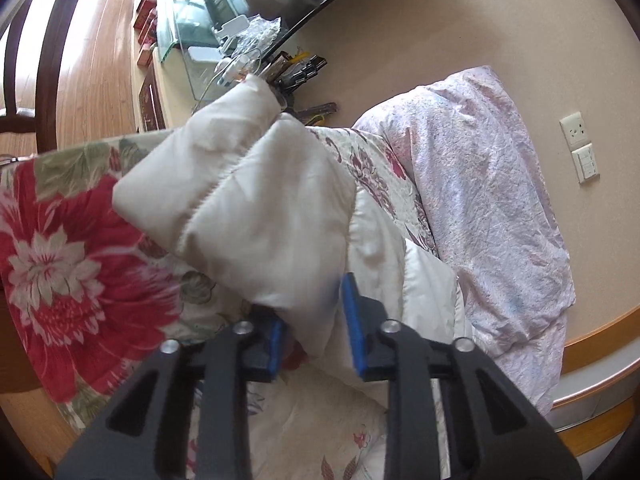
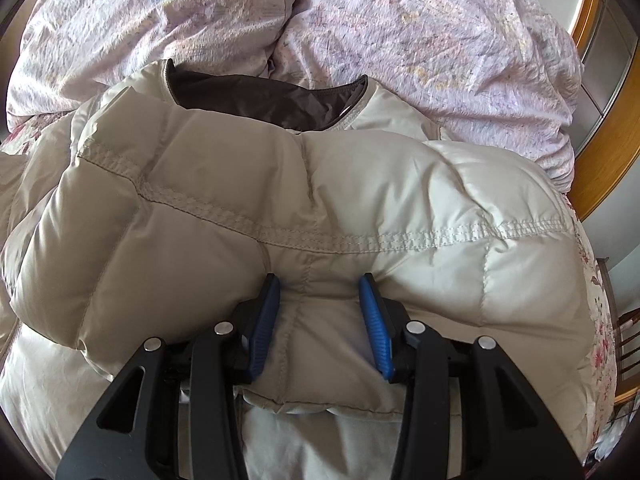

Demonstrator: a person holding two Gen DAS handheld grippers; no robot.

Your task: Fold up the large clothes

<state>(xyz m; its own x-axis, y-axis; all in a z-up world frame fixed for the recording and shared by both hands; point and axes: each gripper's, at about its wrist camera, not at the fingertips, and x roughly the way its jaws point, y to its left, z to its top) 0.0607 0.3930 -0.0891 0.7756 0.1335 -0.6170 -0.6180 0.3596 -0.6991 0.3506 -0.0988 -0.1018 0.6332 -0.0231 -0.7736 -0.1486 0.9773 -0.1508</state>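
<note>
I hold the cream puffer jacket (image 2: 320, 208) pinched in both grippers, left (image 1: 316, 332) on its sleeve (image 1: 240, 184), right (image 2: 320, 320) squeezing a padded fold, though slick padding between the fingers could slip.

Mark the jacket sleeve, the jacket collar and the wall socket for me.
jacket sleeve (image 1: 256, 200): left wrist view, on the puffy panel beside the stitched seam.
jacket collar (image 2: 256, 98): right wrist view, on the brown lining inside the neck opening.
wall socket (image 1: 573, 128): left wrist view, middle of the upper plate.
</note>
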